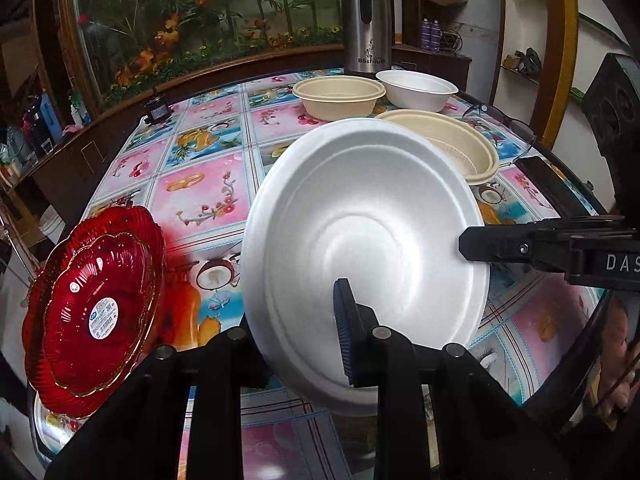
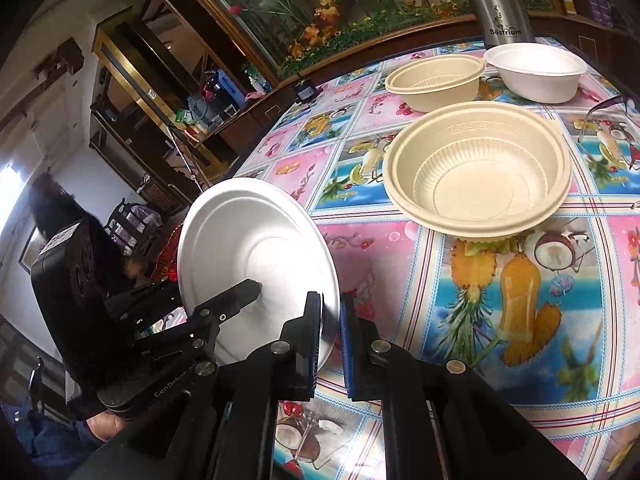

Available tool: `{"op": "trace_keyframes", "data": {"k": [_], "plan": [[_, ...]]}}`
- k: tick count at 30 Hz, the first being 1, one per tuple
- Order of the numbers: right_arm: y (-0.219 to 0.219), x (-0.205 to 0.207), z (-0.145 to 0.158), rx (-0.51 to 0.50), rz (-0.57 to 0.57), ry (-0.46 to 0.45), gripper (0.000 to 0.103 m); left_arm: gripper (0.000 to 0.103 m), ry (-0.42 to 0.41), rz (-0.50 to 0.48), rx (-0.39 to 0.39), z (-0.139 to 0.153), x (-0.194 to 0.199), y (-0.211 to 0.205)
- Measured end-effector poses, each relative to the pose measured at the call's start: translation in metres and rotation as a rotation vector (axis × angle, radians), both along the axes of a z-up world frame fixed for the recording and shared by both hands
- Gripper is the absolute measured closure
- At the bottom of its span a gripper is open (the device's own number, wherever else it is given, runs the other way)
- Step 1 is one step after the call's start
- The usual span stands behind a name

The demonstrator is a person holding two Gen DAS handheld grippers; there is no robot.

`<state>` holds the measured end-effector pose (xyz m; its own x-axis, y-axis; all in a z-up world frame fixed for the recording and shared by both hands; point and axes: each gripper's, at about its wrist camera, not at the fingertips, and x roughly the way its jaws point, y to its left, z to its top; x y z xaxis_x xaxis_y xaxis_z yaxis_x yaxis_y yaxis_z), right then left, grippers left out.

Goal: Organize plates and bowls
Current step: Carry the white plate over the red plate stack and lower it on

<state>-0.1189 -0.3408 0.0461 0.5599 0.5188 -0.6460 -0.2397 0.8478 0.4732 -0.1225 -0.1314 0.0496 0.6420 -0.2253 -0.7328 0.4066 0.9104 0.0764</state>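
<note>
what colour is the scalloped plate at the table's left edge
Translucent red with a thin gold rim, the scalloped plate shows best in the left wrist view.

White foam plate [image 1: 360,248]. Red ribbed glass plates [image 1: 92,312], gilt rims, white sticker at centre. Two beige bowls [image 2: 476,168] [image 2: 436,80], ribbed inside; one white bowl [image 2: 536,76]. Tablecloth [image 1: 200,196]: pink and blue squares, fruit prints, plaid lines. Steel flask [image 1: 366,20], black handle. Black grippers, blue pads [image 2: 350,344].

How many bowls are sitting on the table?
3. A white foam round bowl stands at the far edge by the steel jug, a beige ribbed plastic bowl sits beside it, and another beige one is nearer. More might hide outside the views.
</note>
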Motion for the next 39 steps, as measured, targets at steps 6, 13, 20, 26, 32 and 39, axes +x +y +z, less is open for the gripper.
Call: {"op": "trace_keyframes", "data": {"k": [6, 13, 20, 26, 32, 39], "plan": [[0.004, 0.0, 0.002, -0.005, 0.005, -0.004, 0.094, 0.08, -0.001, 0.007, -0.006, 0.0, 0.0, 0.003], [0.004, 0.001, 0.004, -0.005, 0.008, -0.011, 0.094, 0.08, -0.007, 0.015, -0.019, 0.003, 0.0, 0.006], [0.018, 0.004, 0.022, -0.029, 0.034, -0.052, 0.093, 0.08, -0.044, 0.054, -0.044, 0.019, 0.001, 0.02], [0.043, 0.013, 0.034, -0.043, 0.079, -0.074, 0.092, 0.08, -0.076, 0.117, -0.063, 0.031, 0.007, 0.045], [0.08, 0.028, 0.042, -0.051, 0.144, -0.078, 0.092, 0.08, -0.108, 0.206, -0.083, 0.039, 0.011, 0.08], [0.129, 0.046, 0.046, -0.051, 0.22, -0.076, 0.091, 0.08, -0.134, 0.315, -0.093, 0.043, 0.013, 0.122]]}}
